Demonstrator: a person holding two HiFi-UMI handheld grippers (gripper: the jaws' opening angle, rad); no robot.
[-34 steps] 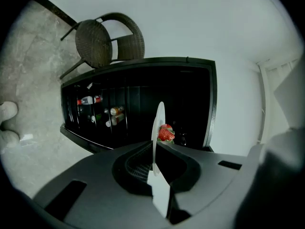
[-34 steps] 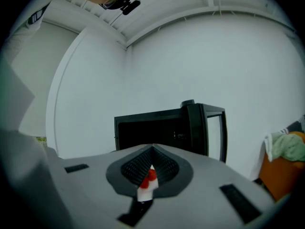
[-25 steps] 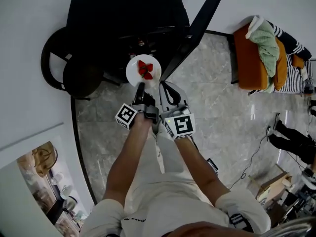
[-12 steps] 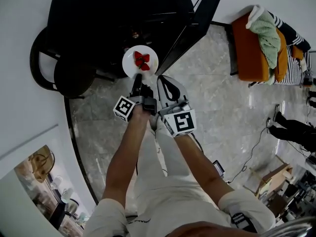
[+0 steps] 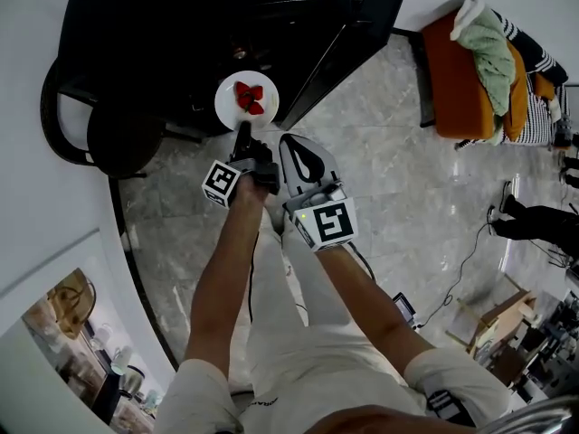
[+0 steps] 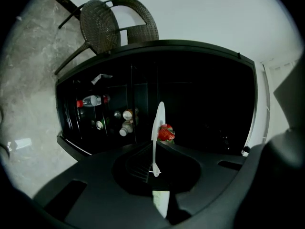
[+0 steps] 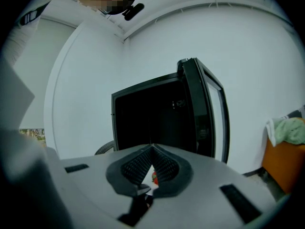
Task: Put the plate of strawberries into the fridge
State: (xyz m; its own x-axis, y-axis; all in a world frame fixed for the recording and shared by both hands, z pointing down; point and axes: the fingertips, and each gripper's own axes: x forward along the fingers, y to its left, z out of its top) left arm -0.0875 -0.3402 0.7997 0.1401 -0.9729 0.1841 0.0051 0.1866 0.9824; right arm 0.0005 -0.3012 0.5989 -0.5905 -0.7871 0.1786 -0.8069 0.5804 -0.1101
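Plate [image 5: 246,100] of strawberries [image 5: 249,96] edges nearer the fridge [image 5: 181,25], clamped in left hand-held gripper [image 5: 242,134]; right hand-held gripper [image 5: 289,143] jaws together, empty.

Your plate [image 5: 228,108]: smooth, glossy white.
Your left gripper [image 5: 242,131]: matt black plastic.
Fridge [image 5: 181,21]: glossy black.
Floor [image 5: 407,206]: polished grey stone.
Chair [image 6: 102,25]: rough woven wicker.

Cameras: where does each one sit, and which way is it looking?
Head view: on the person's head, looking steeply down at the plate, strawberries, both arms, left gripper and right gripper.
Left gripper view: on the left gripper, facing into the dark fridge; its black fingers pinch the plate's rim.
Right gripper view: on the right gripper, facing the fridge's open front; grey fingers touch at their tips.
Shared: the plate, in head and left gripper views.
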